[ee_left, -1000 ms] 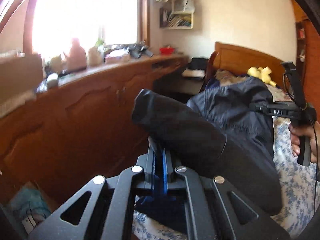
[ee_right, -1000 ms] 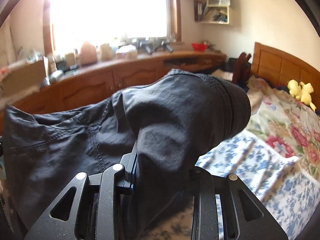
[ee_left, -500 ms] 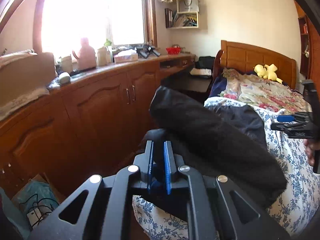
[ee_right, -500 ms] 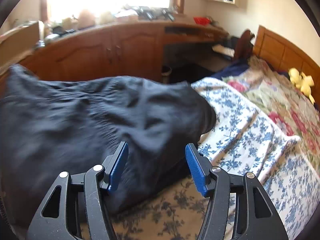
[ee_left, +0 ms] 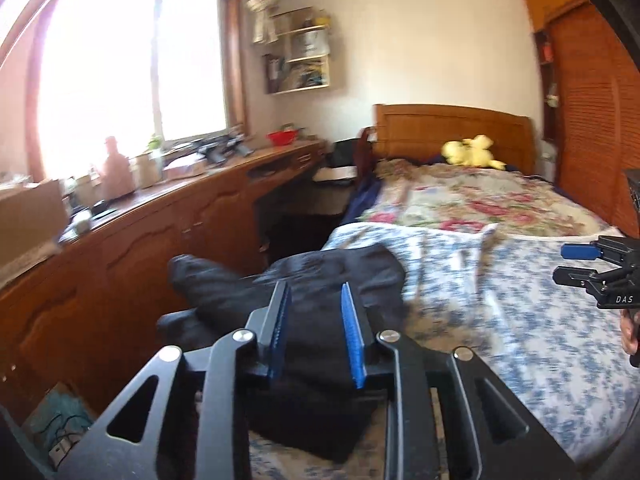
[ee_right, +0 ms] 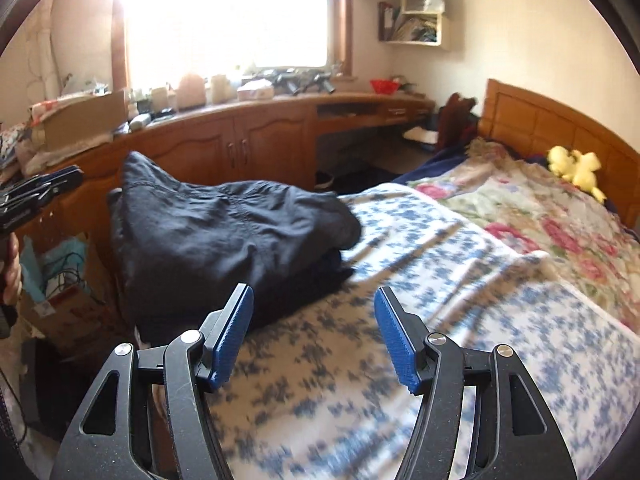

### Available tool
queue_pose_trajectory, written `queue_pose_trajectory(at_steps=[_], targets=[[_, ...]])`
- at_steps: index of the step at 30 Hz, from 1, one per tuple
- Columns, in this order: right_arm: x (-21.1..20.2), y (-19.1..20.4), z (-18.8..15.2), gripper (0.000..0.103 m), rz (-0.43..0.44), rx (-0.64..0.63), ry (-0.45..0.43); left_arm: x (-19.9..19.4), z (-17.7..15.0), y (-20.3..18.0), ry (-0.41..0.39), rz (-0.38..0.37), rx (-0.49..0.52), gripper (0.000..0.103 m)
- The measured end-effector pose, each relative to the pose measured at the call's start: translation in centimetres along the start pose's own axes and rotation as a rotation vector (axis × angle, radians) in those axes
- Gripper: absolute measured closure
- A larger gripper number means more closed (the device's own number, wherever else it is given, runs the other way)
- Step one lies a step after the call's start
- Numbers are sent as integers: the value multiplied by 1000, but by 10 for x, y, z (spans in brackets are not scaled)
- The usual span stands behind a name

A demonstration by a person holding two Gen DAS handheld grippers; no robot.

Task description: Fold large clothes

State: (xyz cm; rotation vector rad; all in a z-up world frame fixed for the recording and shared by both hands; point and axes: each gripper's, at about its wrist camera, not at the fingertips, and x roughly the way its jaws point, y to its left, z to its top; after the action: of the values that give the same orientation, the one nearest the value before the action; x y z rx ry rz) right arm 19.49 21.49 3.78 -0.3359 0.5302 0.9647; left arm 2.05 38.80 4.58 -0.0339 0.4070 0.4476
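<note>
A dark navy garment [ee_right: 224, 236] lies folded in a heap on the blue floral bed cover [ee_right: 460, 280], at the bed's left edge. It also shows in the left wrist view [ee_left: 324, 320]. My left gripper [ee_left: 314, 312] is open, its blue pads apart just above the garment, holding nothing. My right gripper [ee_right: 314, 320] is open wide and empty, over the bed cover to the right of the garment. The right gripper shows in the left wrist view [ee_left: 584, 264] at the far right.
A long wooden cabinet [ee_right: 248, 140] with a cluttered top runs along the window wall left of the bed. A yellow plush toy [ee_right: 576, 168] lies by the wooden headboard [ee_right: 560, 128]. Boxes and cables [ee_right: 60, 280] sit on the floor beside the bed.
Both grippers let go of the garment, the right first and then the left. It dropped onto the bed edge and both grippers drew back from it.
</note>
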Motion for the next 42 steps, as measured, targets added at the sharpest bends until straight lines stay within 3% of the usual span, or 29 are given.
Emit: queue_pose_trajectory(at_steps=[11, 15, 22, 31, 42], targets=[[-141, -61, -62, 30, -167, 78, -84, -36, 10, -153, -42, -268, 61, 66], [-182, -80, -92, 27, -205, 137, -100, -54, 2, -197, -43, -347, 65, 50], [-240, -102, -144, 16, -285, 227, -108, -83, -15, -275, -63, -439, 104, 49], [-300, -103, -184, 15, -416, 306, -169, -103, -25, -331, -2, -484, 102, 49], [-350, -80, -209, 15, -489, 340, -240, -145, -41, -339, -13, -495, 84, 49]])
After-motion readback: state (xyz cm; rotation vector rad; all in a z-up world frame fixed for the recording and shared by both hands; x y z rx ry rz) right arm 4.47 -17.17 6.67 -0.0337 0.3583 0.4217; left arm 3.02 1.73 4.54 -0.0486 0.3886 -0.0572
